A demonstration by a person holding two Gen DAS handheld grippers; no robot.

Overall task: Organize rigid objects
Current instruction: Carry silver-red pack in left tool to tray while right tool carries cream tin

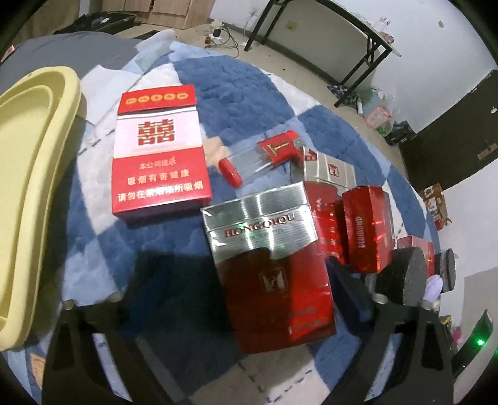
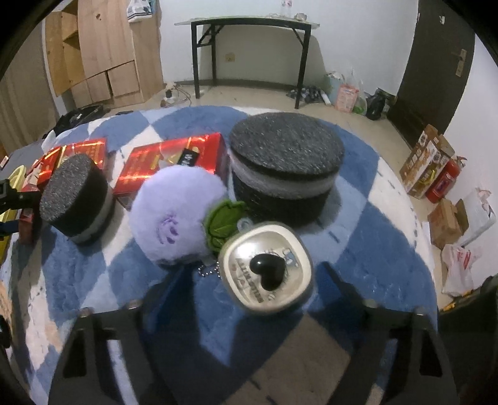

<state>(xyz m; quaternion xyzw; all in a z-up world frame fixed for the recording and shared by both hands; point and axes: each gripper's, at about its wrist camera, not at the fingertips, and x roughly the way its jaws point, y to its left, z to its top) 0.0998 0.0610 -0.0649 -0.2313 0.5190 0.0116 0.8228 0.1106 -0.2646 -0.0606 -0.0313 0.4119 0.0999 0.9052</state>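
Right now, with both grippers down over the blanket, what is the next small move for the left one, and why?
Probably close the left gripper on the silver-and-red Hongqiqu pack. The pack lies flat between its fingers, which do not visibly press it, and the yellow tray waits at the left to take it.

Both wrist views look steeply down, close over the blue-and-white checked blanket (image 1: 242, 93). Left view sits near the silver-red pack (image 1: 267, 264); right view near the purple plush (image 2: 177, 215). Shared: the small dark foam disc (image 1: 404, 277) (image 2: 74, 202) and the black folding table (image 2: 249, 23) behind the blanket.
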